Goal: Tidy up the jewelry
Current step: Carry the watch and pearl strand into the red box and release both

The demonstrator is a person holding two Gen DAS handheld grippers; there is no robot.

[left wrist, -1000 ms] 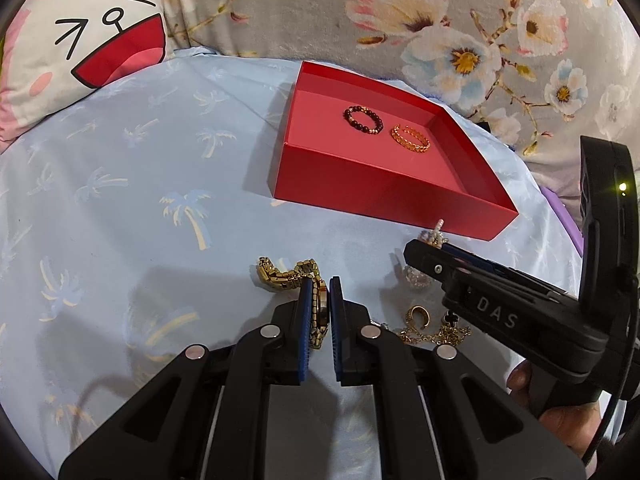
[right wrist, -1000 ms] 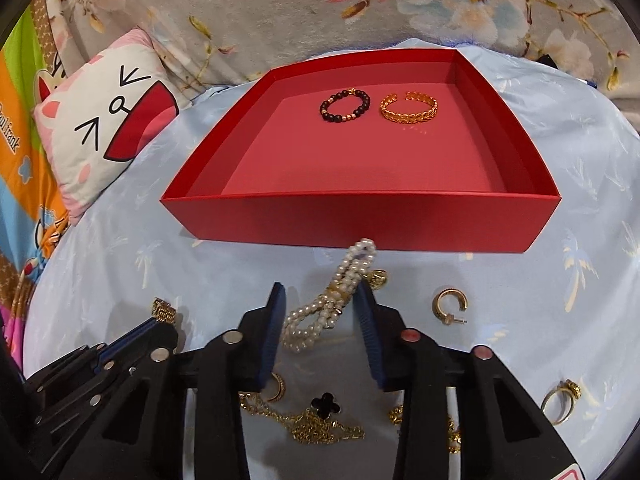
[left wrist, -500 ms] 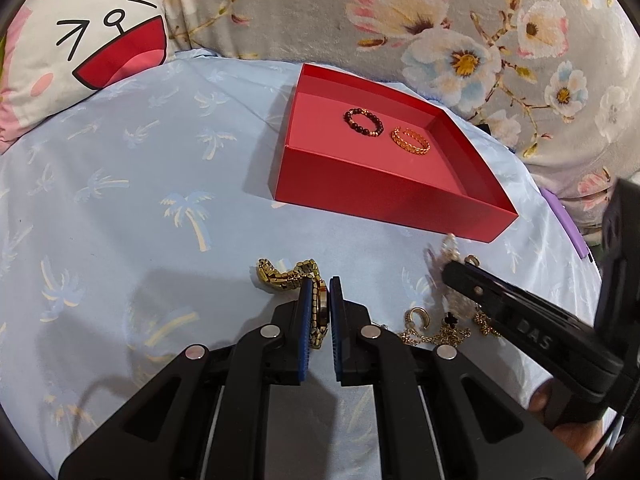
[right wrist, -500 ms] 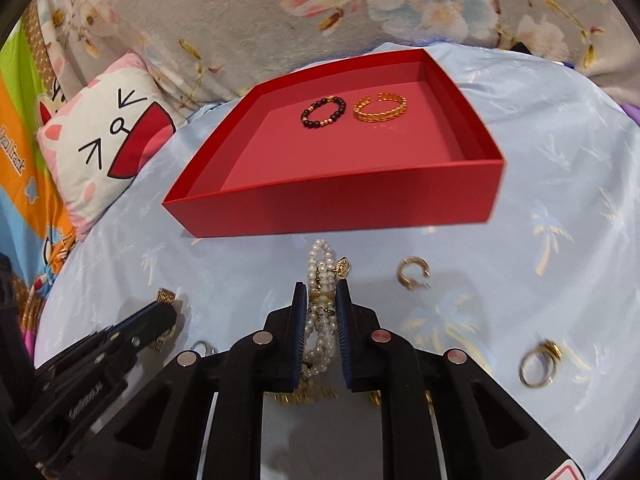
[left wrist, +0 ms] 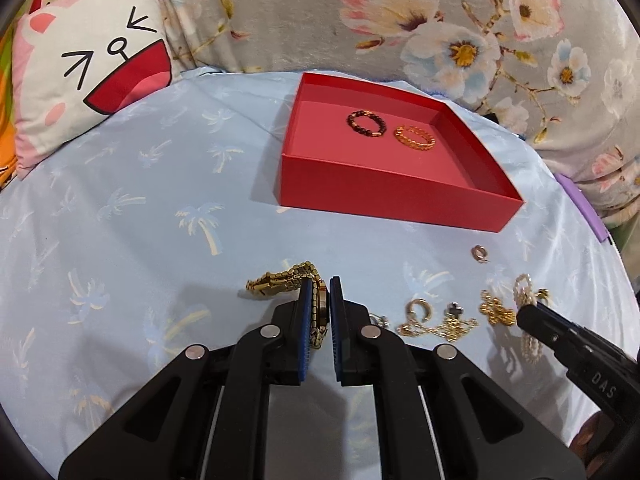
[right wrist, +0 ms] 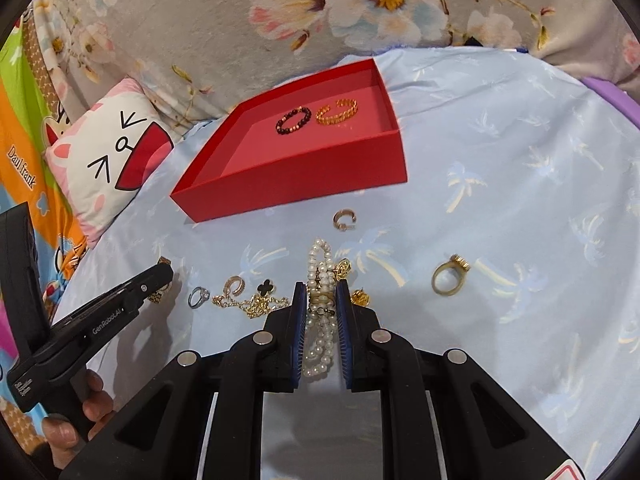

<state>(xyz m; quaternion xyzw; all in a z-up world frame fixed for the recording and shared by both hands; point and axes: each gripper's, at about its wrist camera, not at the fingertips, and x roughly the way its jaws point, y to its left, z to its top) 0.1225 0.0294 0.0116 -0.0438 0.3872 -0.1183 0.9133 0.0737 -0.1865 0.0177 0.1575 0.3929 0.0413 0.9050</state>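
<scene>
right claw (right wrist: 322, 292): pinching the pearl bracelet (right wrist: 320, 304) between its blue pads; the jaws are standing nearly closed, with the strands bunching in the gap.
left claw (left wrist: 320, 300): clamping a gold watch (left wrist: 296, 284), its band trailing out to the left of the pads onto the bed sheet (left wrist: 120, 240).
target: the red tray (right wrist: 304, 184) is lying ahead of the right claw and a little to its left, with the near wall facing the claw.
long axis: the pearl bracelet is running along the claw's pointing line, one loop reaching forward toward the tray and the other hanging back under the jaws.
nearer hand: in my judgement both are sitting about as far from the tray; the left claw is facing the tray's left corner.
edges: the tray's near wall is standing between claw and floor, so the pearls are probably needing a lift over it.
open room: the tray's front half is lying bare; the dark bead bracelet (right wrist: 293, 120) and gold bangle (right wrist: 337, 112) are sitting side by side at the back.
clutter: a hoop earring (right wrist: 344, 219) is lying just before the tray wall, a gold ring (right wrist: 448, 278) off to the right, and a clover chain (right wrist: 256, 298) between the two claws.
</scene>
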